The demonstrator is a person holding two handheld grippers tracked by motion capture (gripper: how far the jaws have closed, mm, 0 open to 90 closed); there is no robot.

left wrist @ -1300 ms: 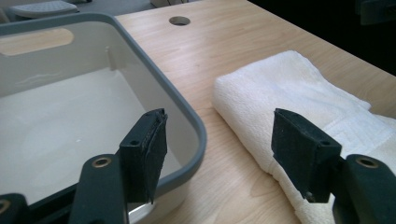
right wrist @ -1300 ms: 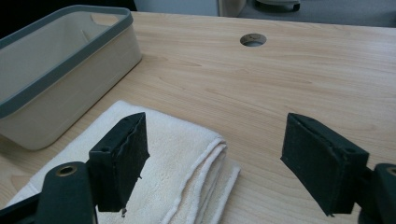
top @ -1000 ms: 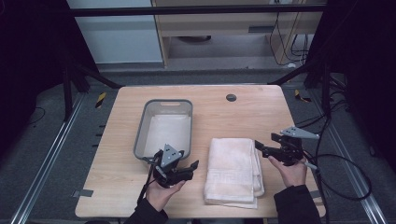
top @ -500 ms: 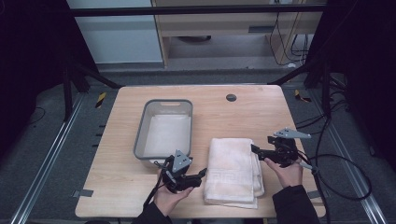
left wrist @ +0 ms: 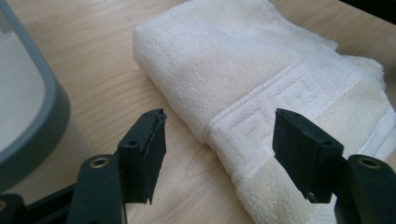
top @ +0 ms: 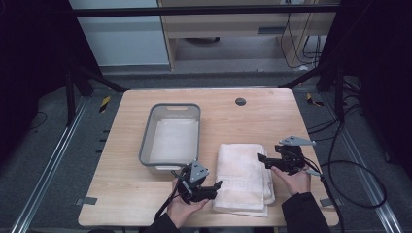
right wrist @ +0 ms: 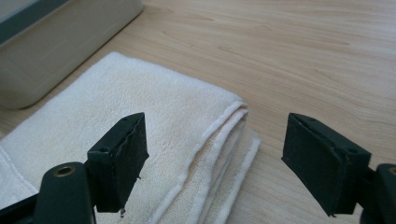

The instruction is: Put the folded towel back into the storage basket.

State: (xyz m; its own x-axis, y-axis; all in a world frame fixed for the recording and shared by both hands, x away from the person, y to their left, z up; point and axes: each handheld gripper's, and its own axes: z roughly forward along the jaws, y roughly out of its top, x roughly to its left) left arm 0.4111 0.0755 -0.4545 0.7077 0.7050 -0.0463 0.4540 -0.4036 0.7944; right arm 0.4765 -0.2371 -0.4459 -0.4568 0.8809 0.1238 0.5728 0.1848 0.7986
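Towel [top: 241,177] (folded) | between left tongs [top: 217,186] | right tongs [top: 262,158]

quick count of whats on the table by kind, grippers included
towel: 1
bin: 1
grippers: 2, left and right, both open
total: 4

The left tongs [top: 217,186] are sliding along the worktop [top: 252,121] away from the grey bin [top: 170,133] toward the near-left edge of the folded towel [top: 242,177], jaws wide apart (one now over the towel's patterned border). The right tongs [top: 262,158] are edging inward over the towel's right edge, jaws also spread.
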